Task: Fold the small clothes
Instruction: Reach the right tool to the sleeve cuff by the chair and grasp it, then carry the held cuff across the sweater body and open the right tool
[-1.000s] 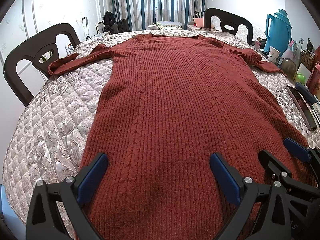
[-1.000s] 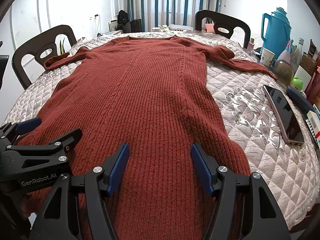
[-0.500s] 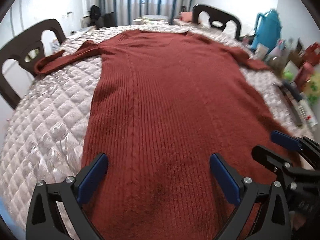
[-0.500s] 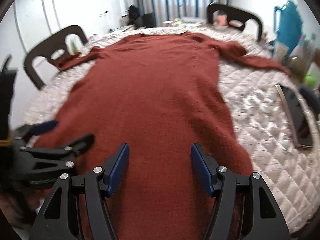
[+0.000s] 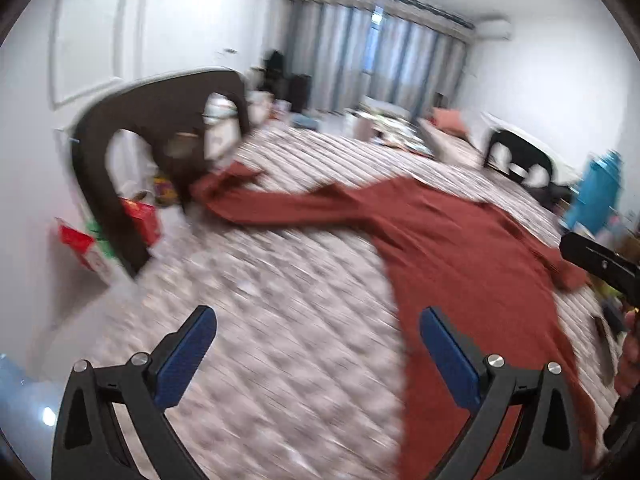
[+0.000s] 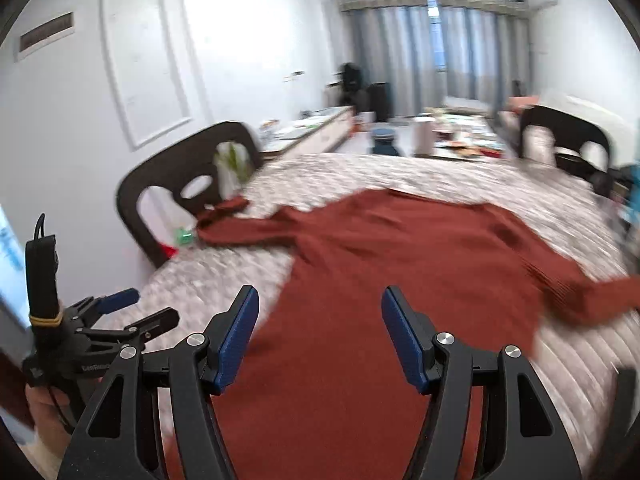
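Note:
A rust-red knit sweater [image 6: 400,264] lies flat on the quilted table cover [image 5: 280,320], sleeves spread out; it also shows in the left wrist view [image 5: 460,248]. Its left sleeve [image 5: 264,200] reaches toward a dark chair. My left gripper [image 5: 318,350] is open and empty, above the bare quilt left of the sweater's side edge. It also shows in the right wrist view [image 6: 132,312]. My right gripper [image 6: 320,328] is open and empty, above the sweater's lower body. Both views are motion-blurred.
A dark chair [image 5: 160,152] stands at the table's left side, another [image 6: 568,136] at the far right. A blue thermos [image 5: 600,188] and small items crowd the right edge. Red and green boxes [image 5: 104,240] lie behind the left chair.
Both grippers have swung left and lifted, so the views now look across the left sleeve and chair. The left gripper has moved off the sweater over bare quilt. Both stay open.

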Tool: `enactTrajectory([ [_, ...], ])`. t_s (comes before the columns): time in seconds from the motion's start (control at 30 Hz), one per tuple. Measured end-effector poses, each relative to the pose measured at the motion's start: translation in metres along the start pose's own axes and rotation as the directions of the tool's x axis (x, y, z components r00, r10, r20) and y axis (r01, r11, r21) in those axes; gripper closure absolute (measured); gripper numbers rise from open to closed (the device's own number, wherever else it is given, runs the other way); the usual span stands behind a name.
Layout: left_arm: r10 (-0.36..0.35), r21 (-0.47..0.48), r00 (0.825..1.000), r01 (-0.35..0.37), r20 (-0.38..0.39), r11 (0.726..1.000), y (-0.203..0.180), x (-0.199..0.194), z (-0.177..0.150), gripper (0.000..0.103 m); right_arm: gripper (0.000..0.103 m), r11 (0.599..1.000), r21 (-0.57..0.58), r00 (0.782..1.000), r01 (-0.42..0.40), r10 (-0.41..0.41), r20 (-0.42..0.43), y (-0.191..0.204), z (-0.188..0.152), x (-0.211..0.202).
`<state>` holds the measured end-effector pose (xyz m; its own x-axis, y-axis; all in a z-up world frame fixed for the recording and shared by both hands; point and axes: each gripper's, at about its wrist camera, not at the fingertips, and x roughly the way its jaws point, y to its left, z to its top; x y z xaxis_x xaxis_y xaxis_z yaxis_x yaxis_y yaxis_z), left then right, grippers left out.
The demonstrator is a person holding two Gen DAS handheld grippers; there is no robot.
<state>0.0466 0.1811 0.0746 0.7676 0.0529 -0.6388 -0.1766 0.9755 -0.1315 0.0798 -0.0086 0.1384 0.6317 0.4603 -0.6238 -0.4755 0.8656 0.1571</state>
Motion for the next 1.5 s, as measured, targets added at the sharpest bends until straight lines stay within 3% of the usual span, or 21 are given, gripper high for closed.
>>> enactTrajectory([
  [0.17,0.091,-0.018,0.996,-0.091,0.013,0.996,0.036,0.022,0.020,0.000,0.039,0.988,-0.034,0.985,-0.152,0.148,-0.088,0.030,0.042,0.090],
  [0.27,0.056,-0.054,0.998,-0.055,0.011,0.997,0.050,0.036,0.024,0.000,0.039,0.961,0.005,0.947,-0.277,0.274,-0.167,0.046,0.060,0.150],
  [0.33,0.058,-0.057,0.998,-0.058,0.003,0.997,0.058,0.049,0.026,0.000,0.039,0.946,0.067,0.923,-0.317,0.324,-0.209,0.053,0.073,0.191],
  [0.57,0.053,-0.142,0.998,-0.058,-0.041,0.988,0.077,0.076,0.031,0.001,0.039,0.949,0.200,0.920,-0.244,0.292,-0.261,0.067,0.104,0.285],
  [0.63,0.063,-0.148,0.997,-0.068,-0.035,0.987,0.081,0.080,0.030,0.001,0.039,0.928,0.263,0.903,-0.265,0.334,-0.269,0.070,0.109,0.304],
  [0.7,0.057,-0.177,0.997,-0.064,-0.045,0.982,0.088,0.084,0.029,0.001,0.039,0.933,0.261,0.901,-0.247,0.320,-0.294,0.074,0.112,0.316],
  [0.8,0.057,-0.209,0.997,-0.066,-0.050,0.976,0.097,0.088,0.030,0.001,0.040,0.955,0.200,0.916,-0.220,0.273,-0.296,0.086,0.117,0.326],
  [0.93,0.103,-0.176,0.993,-0.112,-0.054,0.978,0.098,0.090,0.032,0.001,0.045,0.927,0.278,0.897,-0.250,0.330,-0.294,0.086,0.115,0.337],
  [1.03,0.150,-0.149,0.987,-0.158,-0.065,0.976,0.097,0.094,0.035,0.001,0.054,0.926,0.296,0.895,-0.235,0.325,-0.307,0.084,0.115,0.347],
  [1.3,0.122,-0.176,0.987,-0.139,-0.102,0.975,0.096,0.100,0.037,0.001,0.081,0.912,0.344,0.892,-0.222,0.332,-0.305,0.076,0.112,0.358],
  [1.4,0.100,-0.206,0.989,-0.121,-0.110,0.971,0.097,0.108,0.041,0.001,0.094,0.887,0.388,0.880,-0.250,0.375,-0.291,0.070,0.113,0.352],
  [1.5,0.106,-0.203,0.989,-0.124,-0.101,0.971,0.093,0.108,0.045,0.001,0.097,0.870,0.404,0.883,-0.283,0.401,-0.245,0.061,0.119,0.336],
])
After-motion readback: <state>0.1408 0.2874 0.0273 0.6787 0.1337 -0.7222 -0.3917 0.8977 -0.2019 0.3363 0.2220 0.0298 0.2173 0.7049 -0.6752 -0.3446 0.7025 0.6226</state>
